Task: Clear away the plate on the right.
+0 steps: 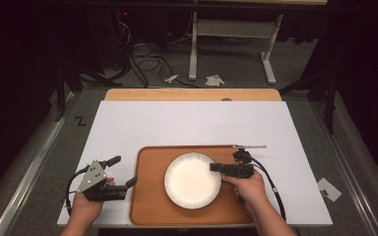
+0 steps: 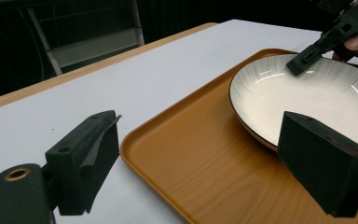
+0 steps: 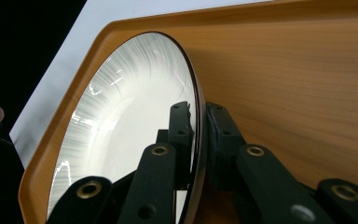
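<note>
My right tongs (image 1: pixel 215 167) are clamped on the right rim of the plate (image 1: pixel 192 180), one jaw above the rim and one below; the plate sits low and centre in the high view, on the tray (image 1: pixel 150 187); the tray rests on the white surface (image 1: pixel 187 123); my left tongs (image 1: pixel 123 172) stand apart at lower left, just beside the tray's left edge, holding nothing.

The left gripper (image 1: pixel 126 172) has spread jaws straddling the tray (image 1: pixel 150 196) edge, bare wood ahead up to the plate (image 1: pixel 189 184). The right gripper (image 1: pixel 215 167) blocks the plate's far rim.
</note>
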Tool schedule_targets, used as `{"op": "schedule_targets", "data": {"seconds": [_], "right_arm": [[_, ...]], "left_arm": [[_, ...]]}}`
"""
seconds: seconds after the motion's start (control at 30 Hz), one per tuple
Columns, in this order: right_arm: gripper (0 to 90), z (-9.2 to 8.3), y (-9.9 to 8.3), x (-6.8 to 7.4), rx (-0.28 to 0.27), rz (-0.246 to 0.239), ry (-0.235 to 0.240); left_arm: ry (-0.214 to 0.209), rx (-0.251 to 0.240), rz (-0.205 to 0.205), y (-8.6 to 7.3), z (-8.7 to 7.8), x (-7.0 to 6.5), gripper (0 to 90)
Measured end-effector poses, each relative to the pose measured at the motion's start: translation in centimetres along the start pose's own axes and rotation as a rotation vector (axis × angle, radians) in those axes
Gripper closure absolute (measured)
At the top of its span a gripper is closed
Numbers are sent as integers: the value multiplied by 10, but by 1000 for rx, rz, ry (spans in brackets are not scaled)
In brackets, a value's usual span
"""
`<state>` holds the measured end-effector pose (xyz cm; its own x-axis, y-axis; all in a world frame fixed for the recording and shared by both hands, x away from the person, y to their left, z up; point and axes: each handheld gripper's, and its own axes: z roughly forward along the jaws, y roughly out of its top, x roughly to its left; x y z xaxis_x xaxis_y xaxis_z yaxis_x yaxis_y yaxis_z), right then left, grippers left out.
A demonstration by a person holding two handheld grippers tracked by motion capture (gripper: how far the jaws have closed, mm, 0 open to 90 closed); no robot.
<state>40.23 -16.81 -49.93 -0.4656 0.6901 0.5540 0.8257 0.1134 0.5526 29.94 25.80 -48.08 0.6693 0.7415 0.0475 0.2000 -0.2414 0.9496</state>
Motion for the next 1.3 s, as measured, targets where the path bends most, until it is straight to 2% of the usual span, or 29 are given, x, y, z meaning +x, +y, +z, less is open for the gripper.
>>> {"op": "schedule_targets", "data": {"seconds": [0.43, 0.9, 1.0, 1.07, 1.1, 1.13, 1.17, 1.2, 1.23, 1.3], "right_arm": [[818, 2, 0, -4, 15, 5, -12], [688, 4, -1, -4, 26, -17, -31], [619, 1, 0, -2, 18, -47, -57], [594, -1, 0, -1, 7, -76, -80], [594, -1, 0, -1, 7, -76, -80], [552, -3, 0, 0, -4, -113, -103], [552, -3, 0, 0, -4, -113, -103], [497, -5, 1, 2, -17, -141, -95], [488, -5, 1, 2, -21, -155, -90], [477, -8, 1, 6, -29, -179, -105]], "left_arm": [[-6, 8, -3, -1, 1, 0, 134], [-8, 10, -3, -1, 1, 0, 134], [-10, 7, -7, -1, 0, 0, 134], [-8, 3, -8, -1, 0, 1, 134], [-8, 3, -8, -1, 0, 1, 134], [-7, 3, -8, -1, 0, 1, 134], [-7, 3, -8, -1, 0, 1, 134], [-8, 5, -6, -1, 0, 0, 134], [-8, 6, -6, -1, 1, 0, 134], [-9, 7, -6, -1, 1, 0, 134]]}}
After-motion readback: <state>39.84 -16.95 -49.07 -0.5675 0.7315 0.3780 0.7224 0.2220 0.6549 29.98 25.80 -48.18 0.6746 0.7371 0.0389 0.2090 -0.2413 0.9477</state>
